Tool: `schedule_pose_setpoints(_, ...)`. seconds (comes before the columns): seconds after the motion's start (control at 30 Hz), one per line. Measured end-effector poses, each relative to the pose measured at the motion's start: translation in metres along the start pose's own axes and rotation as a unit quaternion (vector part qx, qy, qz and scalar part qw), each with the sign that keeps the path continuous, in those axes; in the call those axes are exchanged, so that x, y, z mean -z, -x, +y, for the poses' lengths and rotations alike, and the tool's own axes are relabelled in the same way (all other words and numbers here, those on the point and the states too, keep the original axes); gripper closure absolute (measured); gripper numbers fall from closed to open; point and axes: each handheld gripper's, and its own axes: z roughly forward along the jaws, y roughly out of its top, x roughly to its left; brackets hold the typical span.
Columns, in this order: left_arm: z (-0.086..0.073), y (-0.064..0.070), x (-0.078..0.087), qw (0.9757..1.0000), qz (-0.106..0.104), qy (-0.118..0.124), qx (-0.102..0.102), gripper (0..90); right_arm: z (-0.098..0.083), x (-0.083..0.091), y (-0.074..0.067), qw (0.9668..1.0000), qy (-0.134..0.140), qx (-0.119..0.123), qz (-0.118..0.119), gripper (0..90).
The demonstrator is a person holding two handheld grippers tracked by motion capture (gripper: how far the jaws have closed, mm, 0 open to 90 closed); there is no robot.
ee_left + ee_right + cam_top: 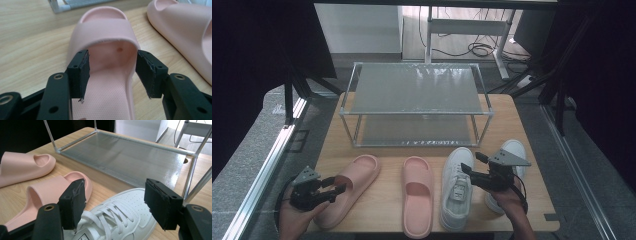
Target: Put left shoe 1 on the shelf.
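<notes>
Your left gripper [112, 72] gapes wide around the pink slipper [107, 50]; right gripper [120, 205] hovers open above the white sneaker [117, 220], its heel cut off.

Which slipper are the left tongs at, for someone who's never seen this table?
Start at the two-tier metal rack. Four shoes line up in front. Take the leftmost pink slipper, angled, unlike the straight pink slipper beside it; the open left tongs straddle its heel.
</notes>
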Motion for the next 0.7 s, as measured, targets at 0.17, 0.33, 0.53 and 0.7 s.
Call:
schedule_pose_setpoints(0.17,-0.004,0.006,-0.004,1.0000,-0.007,-0.004,0.000,45.1,0.000,0.000,0.000,1.0000,-0.001,0.000,0.000,33.9)
schedule_pose_setpoints(0.33,-0.006,0.011,-0.012,0.9998,-0.013,-0.015,-0.006,45.1,0.000,-0.001,0.000,1.0000,-0.002,0.001,0.000,33.9)
schedule_pose_setpoints(0.53,-0.005,0.015,-0.024,0.9995,-0.019,-0.024,-0.007,45.5,-0.001,-0.001,0.000,1.0000,-0.003,0.000,0.000,33.8)
schedule_pose_setpoints(0.7,-0.001,0.021,-0.036,0.9994,-0.020,-0.026,-0.007,48.1,-0.001,-0.001,0.000,1.0000,-0.002,0.000,-0.001,33.8)
